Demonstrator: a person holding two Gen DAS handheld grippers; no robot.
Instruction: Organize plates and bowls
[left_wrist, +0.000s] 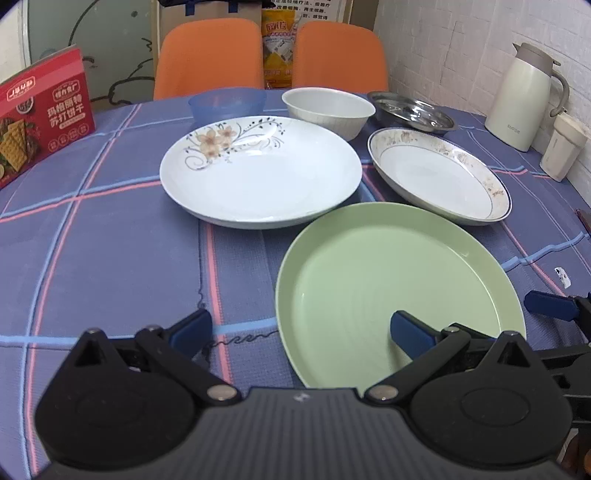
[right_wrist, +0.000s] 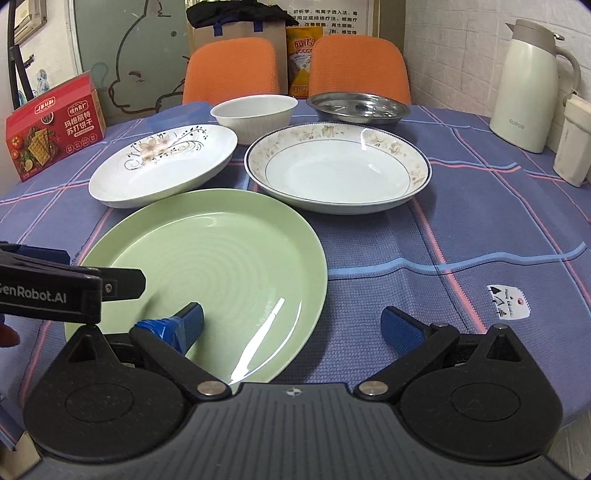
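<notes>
Green plate sits nearest, w/ L gripper spread wide, its right finger over the plate interior – contact unclear. R gripper also wide open, straddling the plate's right rim, holding nothing. Plate: glossy, round, concentric ridges – on woven plaid tablecloth.

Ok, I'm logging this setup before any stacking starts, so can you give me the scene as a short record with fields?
surface: round table with blue plaid cloth
nearest dish: green plate, empty
other plates: floral white plate; gold-rimmed plate
bowls: white bowl; blue bowl; steel dish
stacked: nothing yet
left gripper: open, one finger over the green plate
right gripper: open, straddling the green plate's rim
extras: thermos jug; cracker box
</notes>
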